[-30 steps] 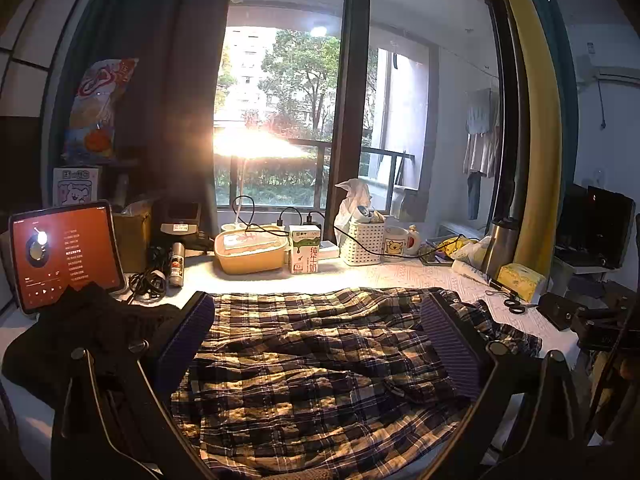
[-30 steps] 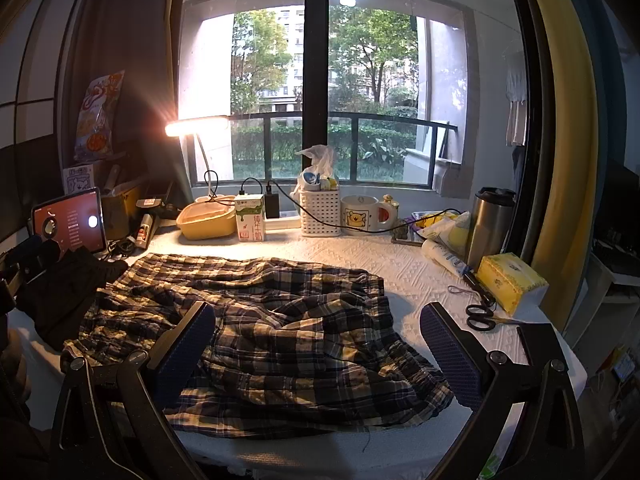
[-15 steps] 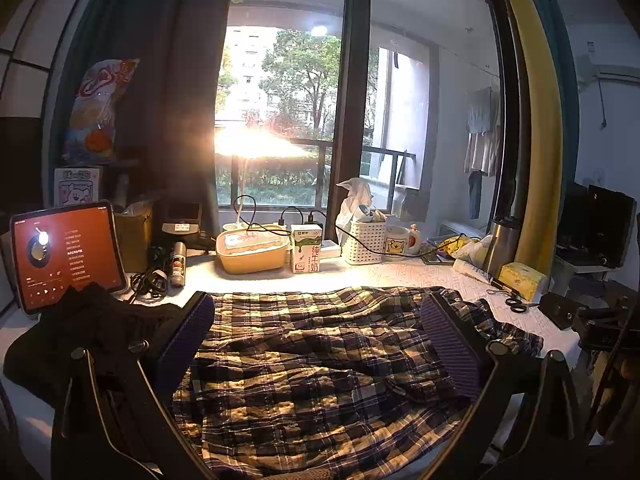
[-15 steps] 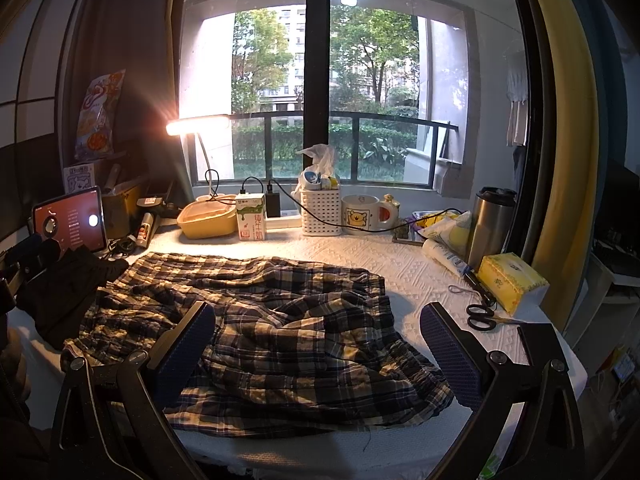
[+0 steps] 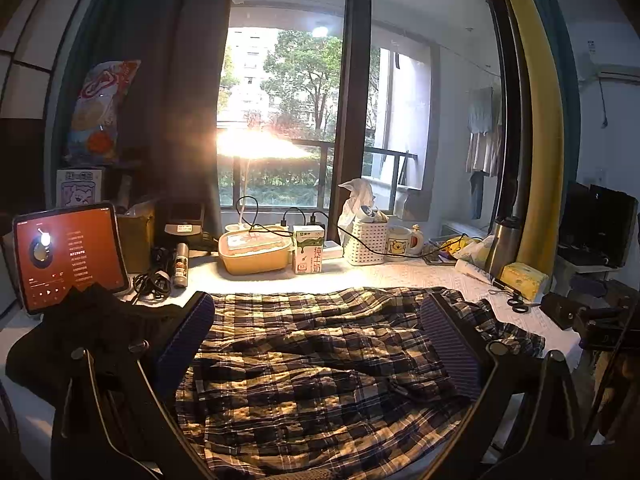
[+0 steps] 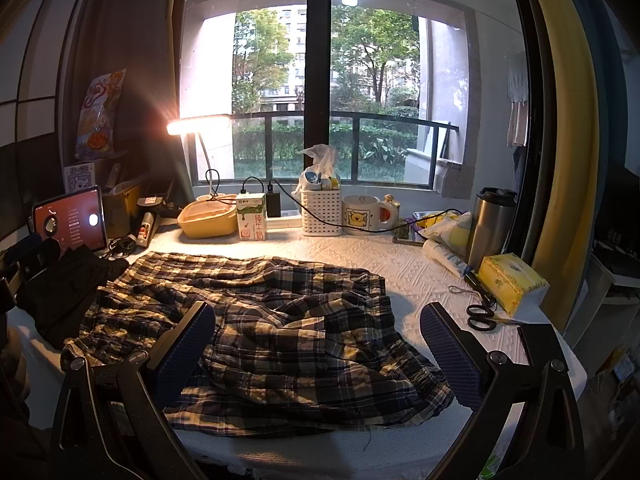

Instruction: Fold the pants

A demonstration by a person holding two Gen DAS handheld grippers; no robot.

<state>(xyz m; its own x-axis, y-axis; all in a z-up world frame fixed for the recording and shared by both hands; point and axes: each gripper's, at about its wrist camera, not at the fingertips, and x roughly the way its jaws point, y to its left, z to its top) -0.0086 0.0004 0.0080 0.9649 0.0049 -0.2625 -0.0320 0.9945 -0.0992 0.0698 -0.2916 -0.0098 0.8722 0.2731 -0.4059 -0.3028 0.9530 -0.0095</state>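
Nothing on the tabletop has shifted since a second ago; both tongs hold the same pose. Left tongs released, jaws wide apart above the plaid pants; right tongs likewise released, holding nothing. Pants lie rumpled and unfolded, long axis running left-right across the tabletop, near edge close to the tabletop's front rim. Dark garment touches their left end. Bare tabletop lies right of the pants up to the scissors.

A home: cluttered window desk with mug, lamp, tablet.
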